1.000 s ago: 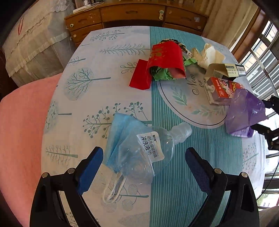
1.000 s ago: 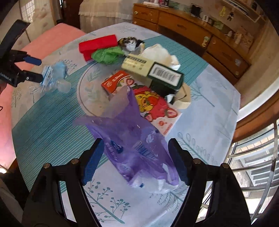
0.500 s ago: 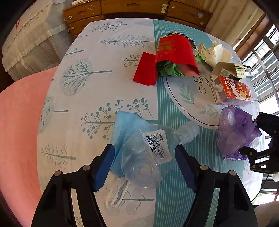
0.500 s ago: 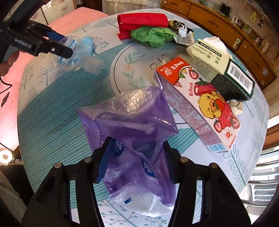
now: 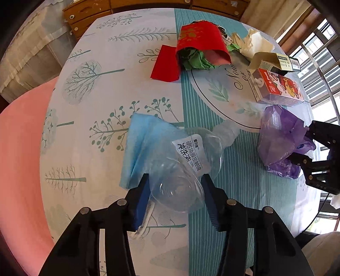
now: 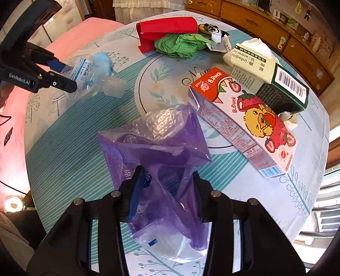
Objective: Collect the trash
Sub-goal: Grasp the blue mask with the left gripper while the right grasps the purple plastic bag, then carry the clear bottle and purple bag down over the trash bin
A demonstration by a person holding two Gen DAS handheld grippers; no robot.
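Observation:
A crushed clear plastic bottle [image 5: 191,152] with a white label lies on a blue face mask [image 5: 144,144] on the round table. My left gripper [image 5: 174,191] points down over the bottle's base; its jaws are closing and both blue pads touch the bottle's sides. In the right wrist view the left gripper [image 6: 63,74] pinches the bottle [image 6: 91,72]. A crumpled purple plastic bag [image 6: 161,144] sits between the fingers of my right gripper [image 6: 165,186], whose jaws are closing with the pads pressed into the film. The left wrist view shows the right gripper [image 5: 301,148] against the bag [image 5: 278,138].
Red paper [image 5: 199,42] over crumpled green paper [image 5: 197,61], white tissue [image 5: 257,42], a strawberry juice carton [image 6: 244,118] and a cream and green box [image 6: 272,78] lie across the far half. A wooden dresser [image 6: 255,12] stands behind; pink fabric [image 5: 19,148] borders the table's left.
Both grippers' jaws have narrowed from wide apart onto their objects, the left on the bottle, the right on the purple bag. The right gripper has moved down and closer over the bag.

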